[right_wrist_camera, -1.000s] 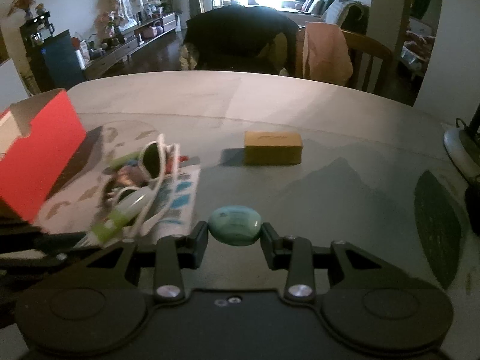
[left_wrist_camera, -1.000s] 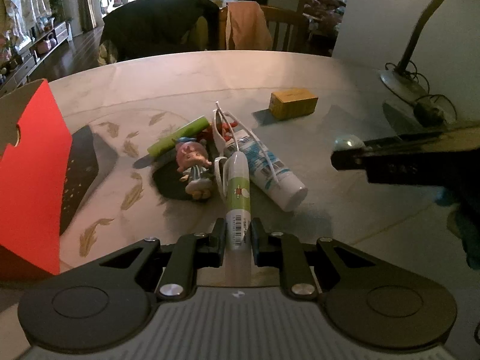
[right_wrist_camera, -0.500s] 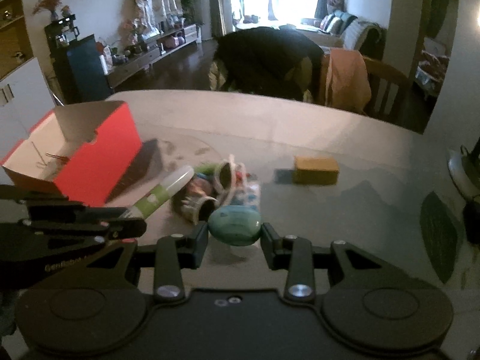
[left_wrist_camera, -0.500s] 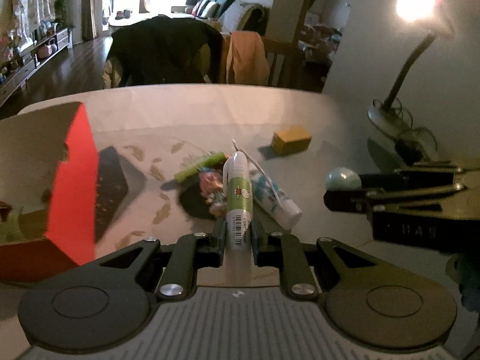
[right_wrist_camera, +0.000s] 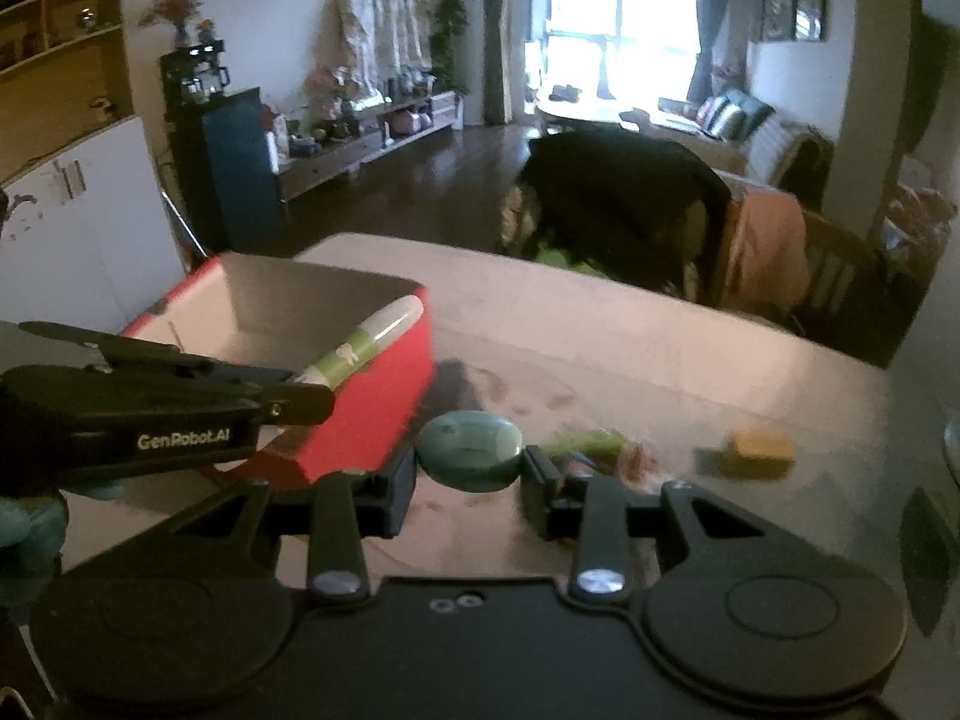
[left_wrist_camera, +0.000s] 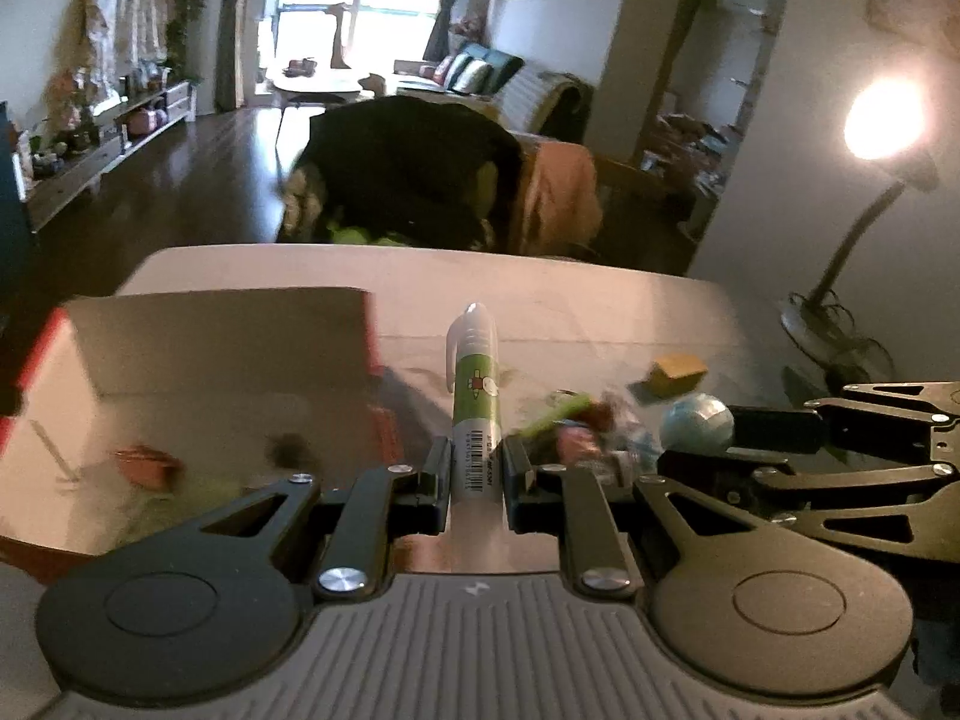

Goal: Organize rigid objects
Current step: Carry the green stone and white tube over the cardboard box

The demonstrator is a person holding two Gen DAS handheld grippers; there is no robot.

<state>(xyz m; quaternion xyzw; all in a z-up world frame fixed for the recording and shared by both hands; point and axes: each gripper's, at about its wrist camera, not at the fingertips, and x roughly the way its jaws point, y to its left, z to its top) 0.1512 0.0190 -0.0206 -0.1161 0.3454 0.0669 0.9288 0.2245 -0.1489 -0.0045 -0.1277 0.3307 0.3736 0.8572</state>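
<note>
Plastic green-and-white tube (left_wrist_camera: 474, 402) pinched low in left tool (left_wrist_camera: 474, 477), teal pebble (right_wrist_camera: 470, 459) clamped in right tool (right_wrist_camera: 470, 468); probably light, stiff, slippery, better gripped mid-body.

You had two grippers: the left gripper (left_wrist_camera: 475, 474) held one green pen (left_wrist_camera: 474, 396), the right gripper (right_wrist_camera: 469, 474) one teal pebble (right_wrist_camera: 469, 459). One red box (right_wrist_camera: 360, 408), one yellow block (right_wrist_camera: 759, 450), one lamp (left_wrist_camera: 864, 180) and one blurred, uncountable pile (left_wrist_camera: 588, 426) sat before you.

Lit desk lamp (left_wrist_camera: 882, 126), draped chairs (right_wrist_camera: 624, 210) behind the table (right_wrist_camera: 600, 324).

Bright window (right_wrist_camera: 624, 60) (lit lamp (left_wrist_camera: 882, 126) nearby)
</note>
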